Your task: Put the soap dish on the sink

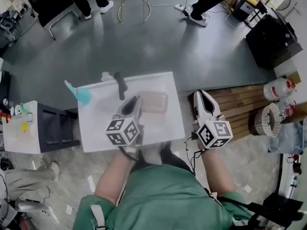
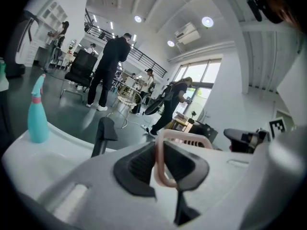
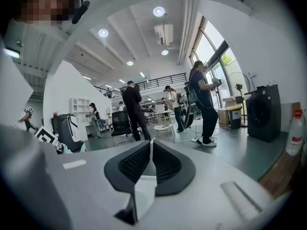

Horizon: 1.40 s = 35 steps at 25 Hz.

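A pink slatted soap dish point(image 1: 154, 102) hangs over the right back part of the white sink point(image 1: 96, 123). My left gripper point(image 1: 136, 103) is shut on its left rim. In the left gripper view the pink rim point(image 2: 184, 139) runs up between the black pads point(image 2: 139, 164), which press on it. I cannot tell whether the dish touches the sink top. A black faucet point(image 1: 120, 84) stands at the sink's back edge, left of the dish. My right gripper point(image 1: 204, 99) is off the sink's right side, over wooden slats, shut with nothing between its pads point(image 3: 132, 164).
A teal spray bottle point(image 1: 79, 93) stands at the sink's back left corner. A dark cabinet point(image 1: 57, 128) is at the left. A wooden pallet point(image 1: 244, 104), a white jug point(image 1: 278, 87) and a black box point(image 1: 271, 40) are at the right. People and a chair stand beyond.
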### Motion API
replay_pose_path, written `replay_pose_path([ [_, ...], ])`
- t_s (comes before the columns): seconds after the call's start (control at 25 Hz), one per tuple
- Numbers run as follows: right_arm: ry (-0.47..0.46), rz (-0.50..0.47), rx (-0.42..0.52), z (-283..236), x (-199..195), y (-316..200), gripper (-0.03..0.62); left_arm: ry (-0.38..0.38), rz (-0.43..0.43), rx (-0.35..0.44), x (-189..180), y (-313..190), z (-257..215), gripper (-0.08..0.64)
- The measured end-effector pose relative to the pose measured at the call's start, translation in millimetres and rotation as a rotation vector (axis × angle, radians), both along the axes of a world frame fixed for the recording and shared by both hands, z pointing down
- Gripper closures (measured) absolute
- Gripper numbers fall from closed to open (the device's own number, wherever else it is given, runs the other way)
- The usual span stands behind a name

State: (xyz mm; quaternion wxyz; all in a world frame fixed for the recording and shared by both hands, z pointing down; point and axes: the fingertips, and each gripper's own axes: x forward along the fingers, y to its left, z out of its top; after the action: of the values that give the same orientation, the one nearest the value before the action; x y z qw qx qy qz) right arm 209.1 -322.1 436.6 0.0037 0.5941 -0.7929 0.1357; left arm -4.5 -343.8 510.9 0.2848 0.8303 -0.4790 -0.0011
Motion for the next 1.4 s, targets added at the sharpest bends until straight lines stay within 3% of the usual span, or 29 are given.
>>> replay_pose_path([
  [0.32, -0.019, -0.066, -0.048, 32.5, 40.5, -51.3, 0.575, -0.056, -0.121, -0.038, 18.5, -42.4, 36.4, 0.509],
  [0.6, -0.02, -0.139, -0.095, 63.7, 46.6, -83.6, 0.575, -0.061, -0.197, -0.064, 26.0, -71.3, 69.0, 0.509],
  [1.4, -0.007, -0.19, -0.135, 93.5, 47.6, -127.9, 0.575, -0.082, -0.237, -0.133, 31.6, -121.5, 121.9, 0.509],
])
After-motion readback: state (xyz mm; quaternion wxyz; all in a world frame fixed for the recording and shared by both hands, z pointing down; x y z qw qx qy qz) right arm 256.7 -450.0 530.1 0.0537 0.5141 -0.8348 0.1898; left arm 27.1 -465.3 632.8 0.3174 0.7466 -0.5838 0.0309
